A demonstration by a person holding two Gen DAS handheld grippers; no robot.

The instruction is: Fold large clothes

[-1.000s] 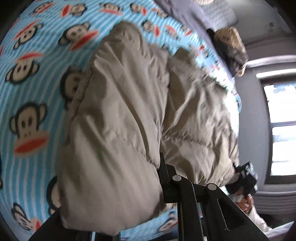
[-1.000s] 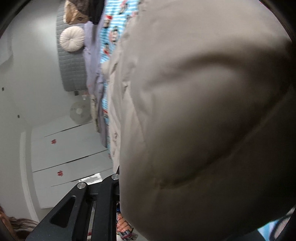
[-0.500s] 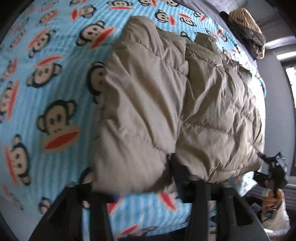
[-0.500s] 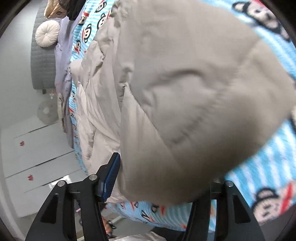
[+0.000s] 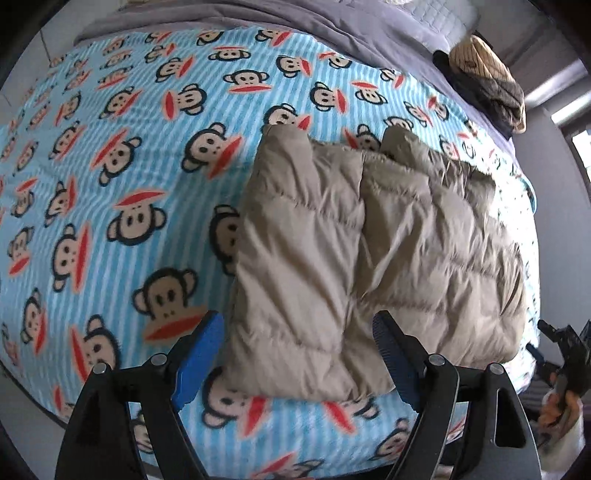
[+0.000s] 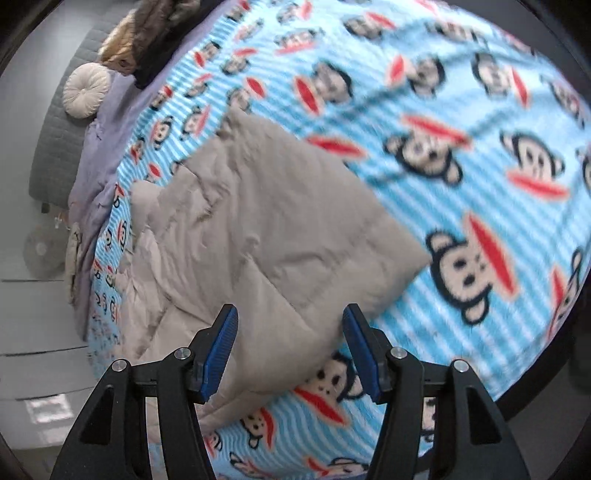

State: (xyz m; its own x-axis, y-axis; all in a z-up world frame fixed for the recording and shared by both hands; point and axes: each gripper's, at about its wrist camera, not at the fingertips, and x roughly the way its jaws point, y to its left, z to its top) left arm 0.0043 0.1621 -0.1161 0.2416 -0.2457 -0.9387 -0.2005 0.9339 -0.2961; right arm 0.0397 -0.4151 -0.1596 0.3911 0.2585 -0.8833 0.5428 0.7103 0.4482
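A beige quilted puffer jacket (image 5: 369, 258) lies folded flat on a bed with a blue monkey-print blanket (image 5: 110, 184). My left gripper (image 5: 295, 350) is open, its blue-padded jaws wide apart just above the jacket's near edge, holding nothing. In the right wrist view the jacket (image 6: 266, 236) lies in front of my right gripper (image 6: 290, 347), which is open and empty over the jacket's near corner. The right gripper also shows at the far right edge of the left wrist view (image 5: 565, 350), held in a hand.
A grey sheet (image 5: 332, 33) and a pile of dark and tan clothes (image 5: 484, 77) lie at the head of the bed. A round cream cushion (image 6: 86, 88) rests against a grey headboard (image 6: 55, 147). The bed edge runs close below both grippers.
Both grippers have let go of the jacket and opened. The folded jacket has dropped flat onto the blanket, and both grippers have drawn back toward the near bed edge.
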